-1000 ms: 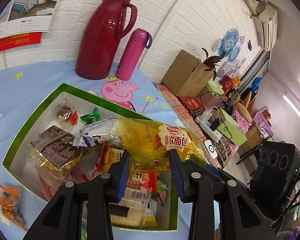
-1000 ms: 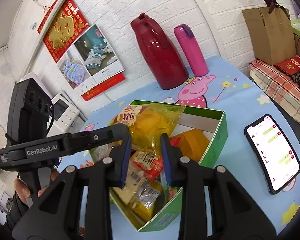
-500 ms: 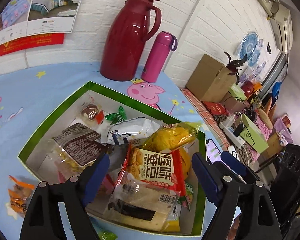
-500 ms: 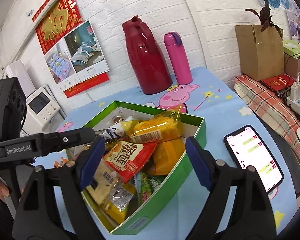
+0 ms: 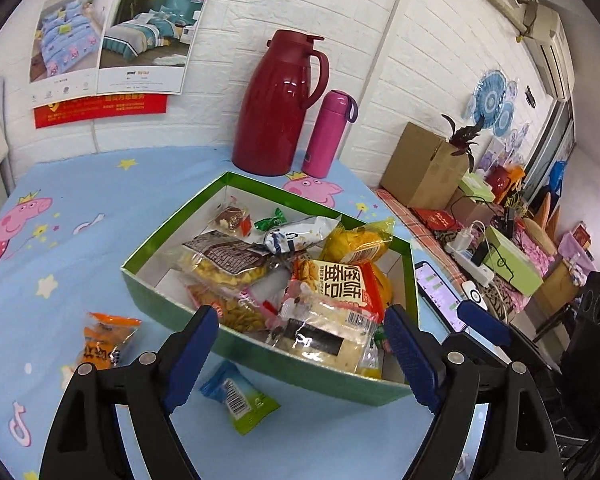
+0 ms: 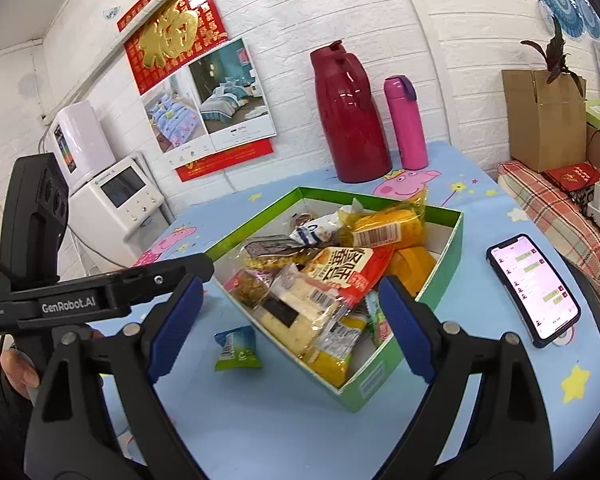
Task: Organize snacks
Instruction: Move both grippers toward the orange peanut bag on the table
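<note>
A green box (image 5: pixel 172 220) (image 6: pixel 400 368) full of snack packs sits on the blue cartoon tablecloth. A yellow bread pack (image 5: pixel 358 240) (image 6: pixel 388 228) lies on top at its far right corner. A red-and-orange pack (image 5: pixel 340 284) (image 6: pixel 342 266) rests over a pale cake pack. My left gripper (image 5: pixel 300 316) is open before the box's near wall, holding nothing. My right gripper (image 6: pixel 290 282) is open too, empty, at the box's near corner. An orange pack (image 5: pixel 104 340) and a blue-green pack (image 5: pixel 238 396) (image 6: pixel 236 346) lie loose on the cloth outside the box.
A red thermos jug (image 5: pixel 280 104) and a pink bottle (image 5: pixel 328 132) stand behind the box by the wall. A lit phone (image 6: pixel 534 284) lies right of the box near the table edge. A white appliance (image 6: pixel 116 196) stands at the left, and a hand (image 6: pixel 16 372) holds the left gripper's handle.
My left gripper let go of the yellow bread pack, which now lies in the box, then opened wide and drew back. My right gripper also opened and pulled back.
</note>
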A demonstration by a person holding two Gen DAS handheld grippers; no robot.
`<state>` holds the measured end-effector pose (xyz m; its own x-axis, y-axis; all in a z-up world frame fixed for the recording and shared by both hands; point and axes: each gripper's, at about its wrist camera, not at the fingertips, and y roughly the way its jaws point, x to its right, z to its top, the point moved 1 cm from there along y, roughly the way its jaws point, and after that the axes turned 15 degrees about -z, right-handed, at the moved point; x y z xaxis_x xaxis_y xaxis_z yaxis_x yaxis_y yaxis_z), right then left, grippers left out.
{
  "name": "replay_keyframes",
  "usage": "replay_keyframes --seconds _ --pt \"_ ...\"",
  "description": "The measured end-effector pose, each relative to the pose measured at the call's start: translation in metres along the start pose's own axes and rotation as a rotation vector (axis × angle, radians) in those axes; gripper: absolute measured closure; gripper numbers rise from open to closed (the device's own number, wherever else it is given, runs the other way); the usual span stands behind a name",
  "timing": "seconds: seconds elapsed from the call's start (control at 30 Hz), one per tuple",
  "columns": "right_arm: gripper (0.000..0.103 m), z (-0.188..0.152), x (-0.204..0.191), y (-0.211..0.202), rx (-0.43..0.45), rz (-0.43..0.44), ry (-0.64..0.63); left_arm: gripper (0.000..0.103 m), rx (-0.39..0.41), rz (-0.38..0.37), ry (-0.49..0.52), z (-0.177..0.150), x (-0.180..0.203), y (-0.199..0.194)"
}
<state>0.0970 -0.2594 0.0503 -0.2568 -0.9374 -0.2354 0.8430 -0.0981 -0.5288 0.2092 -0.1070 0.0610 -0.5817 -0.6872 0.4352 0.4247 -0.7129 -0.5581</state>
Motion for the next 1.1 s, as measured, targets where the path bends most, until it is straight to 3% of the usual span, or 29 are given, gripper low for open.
replay_keyframes --seconds 0.47,0.7,0.83,1.0,1.1 --pt "0.013 -0.031 -0.059 0.011 -0.097 0.079 -0.086 0.016 0.036 0.095 -0.08 -0.024 -0.051 -0.051" --pt "0.013 -0.041 -0.081 0.029 -0.181 0.129 -0.107 0.016 0.031 0.129 -0.186 -0.024 -0.109 -0.07" --pt "0.013 -0.045 -0.096 0.042 -0.214 0.153 -0.135 0.017 0.012 0.142 -0.192 -0.029 -0.13 -0.069" --pt "0.016 -0.05 -0.12 0.061 -0.259 0.181 -0.196 0.018 -0.031 0.106 -0.207 -0.036 -0.152 -0.057" --pt "0.02 -0.053 -0.138 0.077 -0.291 0.217 -0.224 0.024 -0.064 0.071 -0.227 -0.039 -0.164 -0.052"
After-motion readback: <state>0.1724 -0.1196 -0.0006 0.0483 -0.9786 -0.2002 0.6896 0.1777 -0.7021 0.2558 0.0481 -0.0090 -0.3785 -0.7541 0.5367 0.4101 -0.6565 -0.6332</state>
